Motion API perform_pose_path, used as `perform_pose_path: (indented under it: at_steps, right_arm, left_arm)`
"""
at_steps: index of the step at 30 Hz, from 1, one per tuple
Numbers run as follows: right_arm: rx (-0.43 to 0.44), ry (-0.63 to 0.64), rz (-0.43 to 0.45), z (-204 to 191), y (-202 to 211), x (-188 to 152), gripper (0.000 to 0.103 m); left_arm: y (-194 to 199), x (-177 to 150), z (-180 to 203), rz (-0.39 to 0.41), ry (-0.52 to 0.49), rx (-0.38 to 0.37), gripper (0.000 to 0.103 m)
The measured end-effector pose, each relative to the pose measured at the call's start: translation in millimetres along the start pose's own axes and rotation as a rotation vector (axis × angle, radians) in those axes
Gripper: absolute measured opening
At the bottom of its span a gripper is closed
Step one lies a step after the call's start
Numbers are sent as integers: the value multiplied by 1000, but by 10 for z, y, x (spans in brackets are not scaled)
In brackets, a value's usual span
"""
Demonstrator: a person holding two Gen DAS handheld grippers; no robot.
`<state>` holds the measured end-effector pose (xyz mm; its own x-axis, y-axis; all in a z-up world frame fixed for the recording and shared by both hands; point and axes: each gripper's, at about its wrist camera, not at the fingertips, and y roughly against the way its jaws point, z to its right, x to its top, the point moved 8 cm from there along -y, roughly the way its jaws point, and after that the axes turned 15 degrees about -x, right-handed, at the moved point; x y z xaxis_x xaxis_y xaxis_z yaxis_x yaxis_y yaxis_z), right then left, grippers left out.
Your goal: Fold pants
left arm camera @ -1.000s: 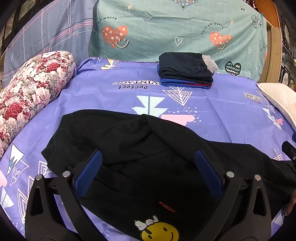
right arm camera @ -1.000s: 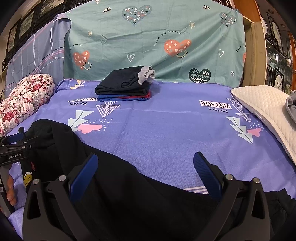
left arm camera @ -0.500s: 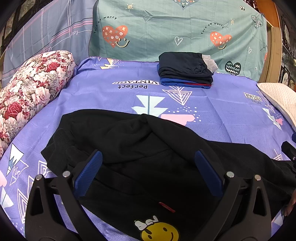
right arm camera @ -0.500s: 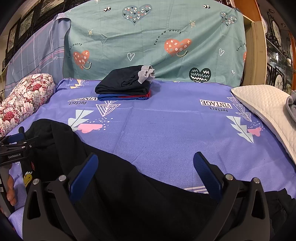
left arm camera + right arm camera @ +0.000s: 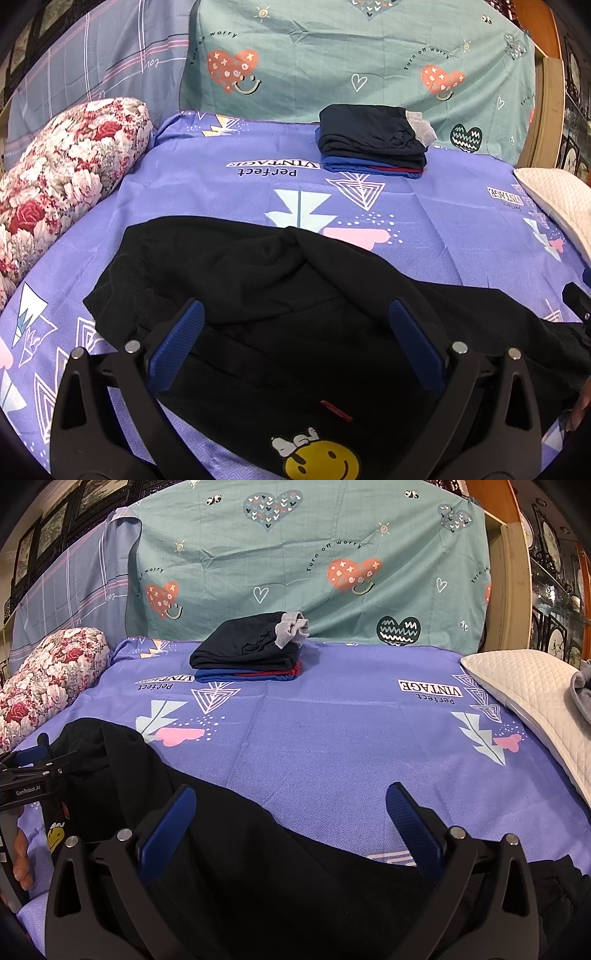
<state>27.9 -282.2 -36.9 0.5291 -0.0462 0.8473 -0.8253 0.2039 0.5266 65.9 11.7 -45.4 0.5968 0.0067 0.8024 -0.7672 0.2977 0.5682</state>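
Note:
Black pants (image 5: pixel 280 295) lie crumpled across the near part of the purple bed sheet (image 5: pixel 424 221), with a yellow smiley patch (image 5: pixel 319 461) at the near edge. My left gripper (image 5: pixel 295 325) is open and empty, hovering just above the pants' waist end. My right gripper (image 5: pixel 291 812) is open and empty above the leg part of the pants (image 5: pixel 258 867). The left gripper also shows at the left edge of the right wrist view (image 5: pixel 26 771).
A stack of folded clothes (image 5: pixel 373 142) sits at the back of the bed, also in the right wrist view (image 5: pixel 247 653). A floral bolster (image 5: pixel 62 166) lies on the left. A white quilted pillow (image 5: pixel 532 694) lies on the right.

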Motion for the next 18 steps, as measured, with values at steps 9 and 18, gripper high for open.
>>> perform_pose_path:
  at_steps: [9, 18]
  right_arm:
    - [22, 160, 6, 284, 391, -52, 102]
    - [27, 367, -152, 539, 382, -483, 102]
  left_arm:
    - [424, 419, -1186, -84, 38, 120, 101]
    - [-497, 449, -2020, -348, 86, 110, 101]
